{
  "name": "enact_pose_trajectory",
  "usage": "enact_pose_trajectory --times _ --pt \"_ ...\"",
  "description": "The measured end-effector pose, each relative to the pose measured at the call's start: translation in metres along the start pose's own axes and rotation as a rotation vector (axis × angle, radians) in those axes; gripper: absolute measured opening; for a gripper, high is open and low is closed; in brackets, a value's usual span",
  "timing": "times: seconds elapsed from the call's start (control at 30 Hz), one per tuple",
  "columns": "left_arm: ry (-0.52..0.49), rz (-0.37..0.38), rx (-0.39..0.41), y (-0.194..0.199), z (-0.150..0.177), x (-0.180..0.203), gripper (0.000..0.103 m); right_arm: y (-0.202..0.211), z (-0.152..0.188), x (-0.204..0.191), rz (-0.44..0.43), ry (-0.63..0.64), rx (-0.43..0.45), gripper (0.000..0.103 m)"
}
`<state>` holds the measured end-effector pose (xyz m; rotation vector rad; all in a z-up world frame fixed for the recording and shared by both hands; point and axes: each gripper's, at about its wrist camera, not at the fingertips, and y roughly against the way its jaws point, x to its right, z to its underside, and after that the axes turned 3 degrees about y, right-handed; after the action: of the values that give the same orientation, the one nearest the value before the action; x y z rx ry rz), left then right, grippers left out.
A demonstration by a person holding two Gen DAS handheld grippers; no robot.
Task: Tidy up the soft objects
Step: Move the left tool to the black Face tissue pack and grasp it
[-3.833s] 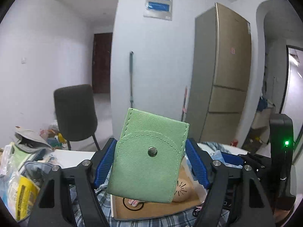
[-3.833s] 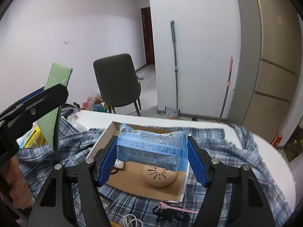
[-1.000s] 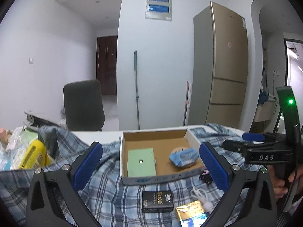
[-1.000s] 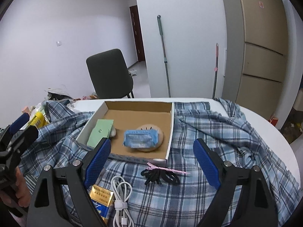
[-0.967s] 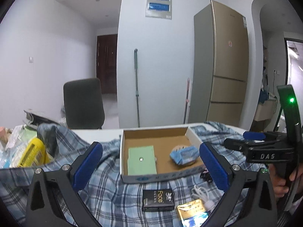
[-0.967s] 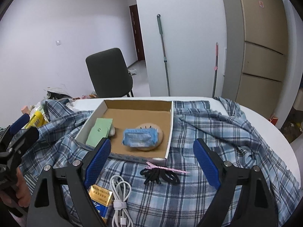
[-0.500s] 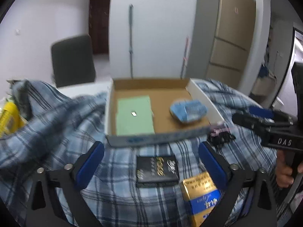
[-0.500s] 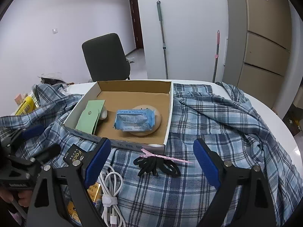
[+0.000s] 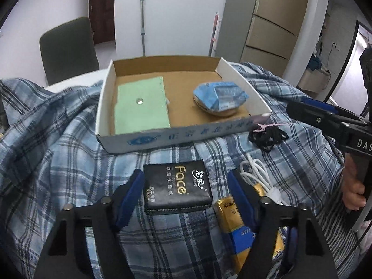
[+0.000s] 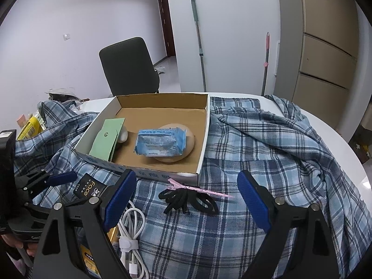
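Black tissue pack (image 9: 177, 186), gold "Face" lettering, lies flat on the plaid cloth (image 9: 58, 153), just in front of the cardboard box (image 9: 176, 134) near its front wall. Green felt pouch (image 9: 141, 104) with a metal snap lies in the box's left half, tilted up along the left wall in the right wrist view (image 10: 107, 139). Blue wet-wipe packet (image 9: 219, 95), crinkled, sits on top of a beige round cushion (image 10: 179, 150) in the box's right half, close to the front-right corner. Black hair ties (image 10: 186, 198), bunched in a loose pile, lie on the cloth just outside the box's front-right corner, touching a pink hair clip (image 10: 202, 189).
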<state>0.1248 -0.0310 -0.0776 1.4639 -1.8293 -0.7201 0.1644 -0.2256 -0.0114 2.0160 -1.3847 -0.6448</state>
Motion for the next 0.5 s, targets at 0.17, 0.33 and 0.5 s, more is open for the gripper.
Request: enact_pose_trajectory --times 0.17,0.33,0.5 --pt "0.012 0.005 -0.031 -0.0074 0.0006 -0.0021 0.071 -0.0013 0.0009 0.0012 -0.009 -0.003 -0.008 0.088" --pt "0.016 -0.012 -0.018 -0.0056 0.0008 -0.003 0.071 -0.0007 0.0015 0.0 -0.013 0.001 -0.006 0.088" --pt "0.011 -0.018 -0.032 -0.0084 0.001 -0.0029 0.071 -0.0014 0.0023 -0.0016 -0.01 0.007 -0.01 0.088"
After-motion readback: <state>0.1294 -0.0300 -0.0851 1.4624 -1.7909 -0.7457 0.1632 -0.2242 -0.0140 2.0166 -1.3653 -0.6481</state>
